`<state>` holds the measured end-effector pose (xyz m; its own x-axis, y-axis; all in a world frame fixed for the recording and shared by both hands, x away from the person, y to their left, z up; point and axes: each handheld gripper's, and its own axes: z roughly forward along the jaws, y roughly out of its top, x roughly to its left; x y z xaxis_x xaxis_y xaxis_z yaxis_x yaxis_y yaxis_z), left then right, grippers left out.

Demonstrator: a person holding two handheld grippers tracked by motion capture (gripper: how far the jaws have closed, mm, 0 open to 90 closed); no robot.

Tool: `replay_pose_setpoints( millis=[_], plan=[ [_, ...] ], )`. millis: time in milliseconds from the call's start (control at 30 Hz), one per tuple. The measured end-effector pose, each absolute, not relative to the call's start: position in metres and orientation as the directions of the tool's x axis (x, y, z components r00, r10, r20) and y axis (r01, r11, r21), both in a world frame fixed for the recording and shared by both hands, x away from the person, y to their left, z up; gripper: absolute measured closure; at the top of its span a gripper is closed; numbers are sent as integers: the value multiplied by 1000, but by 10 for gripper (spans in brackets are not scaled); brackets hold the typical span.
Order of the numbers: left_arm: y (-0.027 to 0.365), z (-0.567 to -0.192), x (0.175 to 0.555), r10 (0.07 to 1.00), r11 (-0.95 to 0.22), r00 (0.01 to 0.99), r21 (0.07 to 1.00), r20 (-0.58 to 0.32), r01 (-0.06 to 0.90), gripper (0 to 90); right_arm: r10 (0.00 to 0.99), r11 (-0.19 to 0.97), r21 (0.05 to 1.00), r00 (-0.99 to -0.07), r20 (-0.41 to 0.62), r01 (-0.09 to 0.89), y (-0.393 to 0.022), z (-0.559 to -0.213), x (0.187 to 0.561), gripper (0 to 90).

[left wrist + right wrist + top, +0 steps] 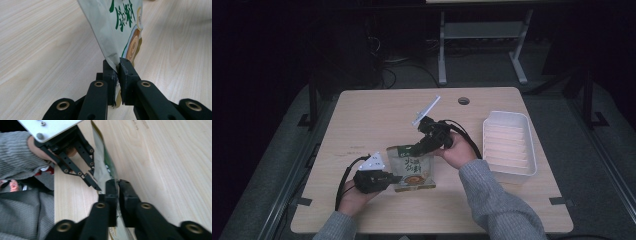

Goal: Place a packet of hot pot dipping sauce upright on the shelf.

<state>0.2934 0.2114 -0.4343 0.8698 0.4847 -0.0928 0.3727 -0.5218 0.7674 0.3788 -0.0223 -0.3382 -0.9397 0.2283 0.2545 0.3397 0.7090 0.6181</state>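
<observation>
Pinching a lower corner of the pouch (117, 30), the left claw (117, 68) is clamped tight on the film. Opposite, the right claw (117, 187) is closed on the pouch's top edge, so the pouch (412, 167) hangs between them just above the surface (377, 115). Beyond the right claw sits a white tray (508, 142). Pulling apart too hard could tear the film or slip a thin grip free.
</observation>
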Motion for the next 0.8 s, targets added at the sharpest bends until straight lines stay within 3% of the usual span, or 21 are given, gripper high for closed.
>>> replay_pose_setpoints(
  millis=[300, 800],
  plan=[
    [213, -434, 292, 493, -520, 866, 770, -81, 368, 748, 187, 708, 623, -939, 288, 332, -27, -336, 375, 893],
    [220, -435, 292, 527, -515, 847, 767, -70, 384, 643, 230, 684, 636, -933, 277, 357, -55, -320, 379, 894]
  ],
)
